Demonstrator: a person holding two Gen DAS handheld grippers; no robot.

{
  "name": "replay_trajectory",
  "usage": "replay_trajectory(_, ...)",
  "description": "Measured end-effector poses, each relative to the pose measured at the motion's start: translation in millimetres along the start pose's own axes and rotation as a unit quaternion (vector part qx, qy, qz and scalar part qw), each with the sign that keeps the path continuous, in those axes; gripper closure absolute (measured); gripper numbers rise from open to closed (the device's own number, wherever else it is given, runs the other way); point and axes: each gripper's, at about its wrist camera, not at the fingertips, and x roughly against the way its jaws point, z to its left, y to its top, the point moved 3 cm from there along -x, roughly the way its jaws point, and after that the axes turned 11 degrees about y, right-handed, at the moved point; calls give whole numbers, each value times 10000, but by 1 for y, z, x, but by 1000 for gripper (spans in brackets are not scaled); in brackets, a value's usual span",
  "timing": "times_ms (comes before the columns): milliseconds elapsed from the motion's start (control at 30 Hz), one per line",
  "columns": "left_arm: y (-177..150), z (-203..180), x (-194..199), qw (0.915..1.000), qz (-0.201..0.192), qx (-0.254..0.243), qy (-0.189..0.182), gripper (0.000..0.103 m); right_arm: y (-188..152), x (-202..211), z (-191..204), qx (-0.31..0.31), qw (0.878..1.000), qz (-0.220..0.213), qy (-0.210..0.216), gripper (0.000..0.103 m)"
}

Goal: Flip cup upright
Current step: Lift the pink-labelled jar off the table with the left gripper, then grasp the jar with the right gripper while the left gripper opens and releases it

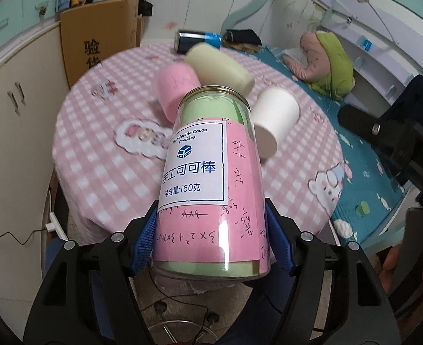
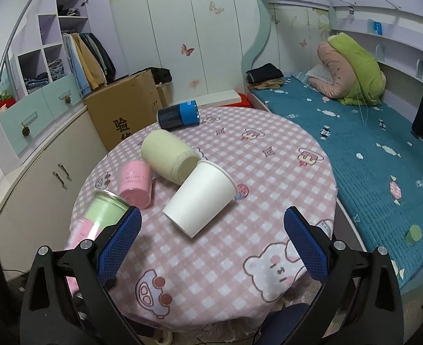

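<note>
A: What does the left wrist view show?

B: The left gripper [image 1: 211, 235] has its blue pads pressed against both sides of a clear jar [image 1: 211, 181] lined with pink and green paper, with a white label. The jar is tilted, mouth pointing away over the round table [image 1: 96, 172]. Beyond the mouth, the white cup [image 1: 274, 118] lies on its side just to the right, the pink cup [image 1: 177, 92] to the left, and the cream cup [image 1: 220, 67] behind, all on the checked cloth. A dark blue can [image 1: 198, 40] lies at the far edge.

A: And the right wrist view?

B: The right gripper [image 2: 213, 247] is spread wide with nothing between its fingers. The white cup [image 2: 201, 197] lies on its side just ahead of it, between the fingertips' lines but not touching them, rim facing away to the right. The cream cup [image 2: 169, 158] touches its rim end; the pink cup [image 2: 135, 182] sits left. The jar [image 2: 102, 215] shows beside the left finger.
</note>
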Motion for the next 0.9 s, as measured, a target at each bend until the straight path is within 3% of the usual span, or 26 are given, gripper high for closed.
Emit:
replay_trajectory(200,0,-13,-22,9999,111,-62,17,34,-2,-9,-6,-39,9999,93,-3,7)
replay_trajectory(900,55,-20,-65,9999,73,55,-102,32,21,-52,-18,-104,9996,247,-111,7)
